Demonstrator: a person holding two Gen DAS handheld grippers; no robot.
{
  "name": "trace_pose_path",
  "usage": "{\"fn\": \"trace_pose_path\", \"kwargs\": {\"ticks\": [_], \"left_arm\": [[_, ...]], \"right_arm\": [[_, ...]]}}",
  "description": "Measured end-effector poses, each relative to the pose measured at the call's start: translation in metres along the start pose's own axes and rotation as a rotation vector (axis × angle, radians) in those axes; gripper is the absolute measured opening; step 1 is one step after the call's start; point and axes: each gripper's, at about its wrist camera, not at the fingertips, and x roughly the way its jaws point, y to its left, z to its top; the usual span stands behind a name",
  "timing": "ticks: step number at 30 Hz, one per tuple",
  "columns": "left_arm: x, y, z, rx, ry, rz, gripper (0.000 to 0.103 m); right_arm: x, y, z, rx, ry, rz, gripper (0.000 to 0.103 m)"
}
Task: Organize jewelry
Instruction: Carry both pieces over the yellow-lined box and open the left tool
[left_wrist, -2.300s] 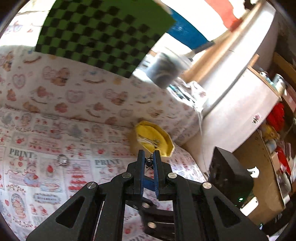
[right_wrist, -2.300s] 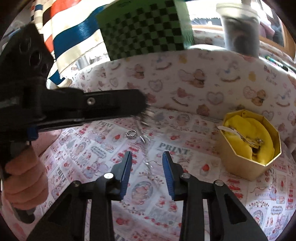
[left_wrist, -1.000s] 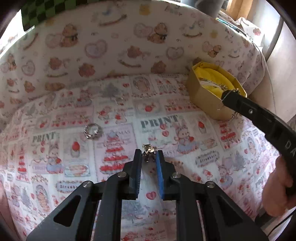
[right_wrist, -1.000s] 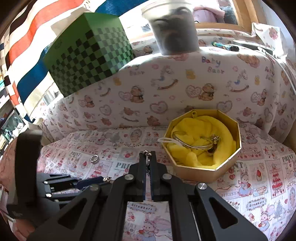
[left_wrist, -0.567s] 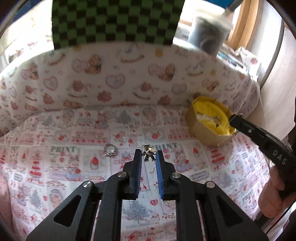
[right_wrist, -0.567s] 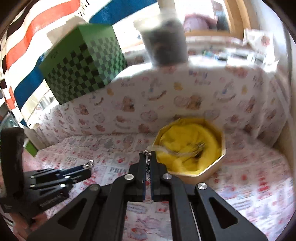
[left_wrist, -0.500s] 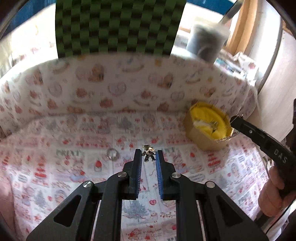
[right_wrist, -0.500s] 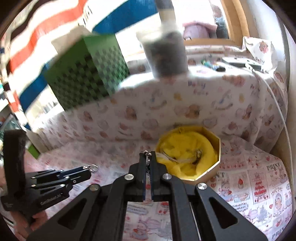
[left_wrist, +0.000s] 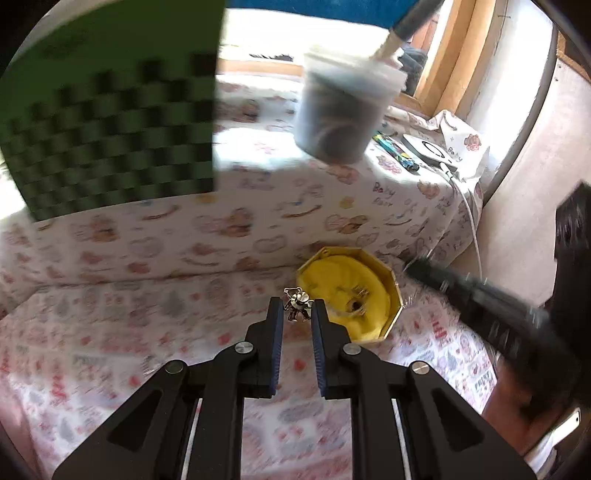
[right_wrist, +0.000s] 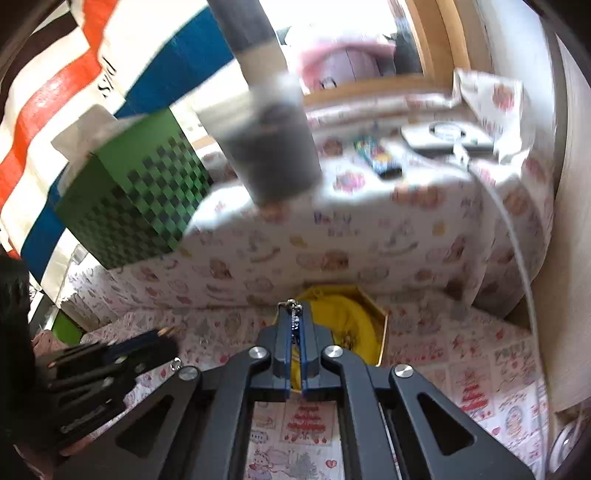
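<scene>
Patterned cloth (left_wrist: 147, 332) with bears and hearts covers the surface, and a gold octagonal box (left_wrist: 391, 295) with yellow lining sits near the back fold; green checkered box (left_wrist: 110, 140) and a dark cup (left_wrist: 340, 118) stand on the ledge above.

Progress: some jewelry (left_wrist: 356, 295) already lies on the lining, so the task looks partly done. Two pieces are in the air, not yet placed. Whether more remains on the cloth I cannot tell; it is blurred.

Left gripper (left_wrist: 297, 314): nearly closed, pinching a small bear charm (left_wrist: 296, 303) at its tips, just short of the box.

Right gripper (right_wrist: 294, 317): fully closed on a thin chain (right_wrist: 293, 305), tips lined up in front of the box (right_wrist: 380, 317).
</scene>
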Motion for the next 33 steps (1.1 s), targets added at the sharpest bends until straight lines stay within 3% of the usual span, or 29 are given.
{"fn": "trace_pose_path", "kwargs": {"ticks": [6,11,21,28,33], "left_arm": [[0.045,-0.011,0.004,-0.015,0.054,-0.067,0.014],[0.058,-0.01,0.005,-0.067,0.007,-0.162,0.014],[0.079,-0.025,0.002,-0.023,0.037,-0.134,0.014],[0.073,-0.03,0.001,0.0,0.019,-0.137,0.014],[0.05,-0.024,-0.003,0.017,-0.01,-0.082,0.016]], "right_arm": [[0.025,-0.029,-0.01,0.063,0.009,0.014,0.003],[0.045,-0.045,-0.012,0.089,0.055,0.003,0.003],[0.054,-0.061,-0.013,0.127,0.097,-0.001,0.003],[0.056,-0.065,-0.013,0.144,0.104,-0.007,0.003],[0.051,-0.069,-0.013,0.152,0.113,0.002,0.003]]}}
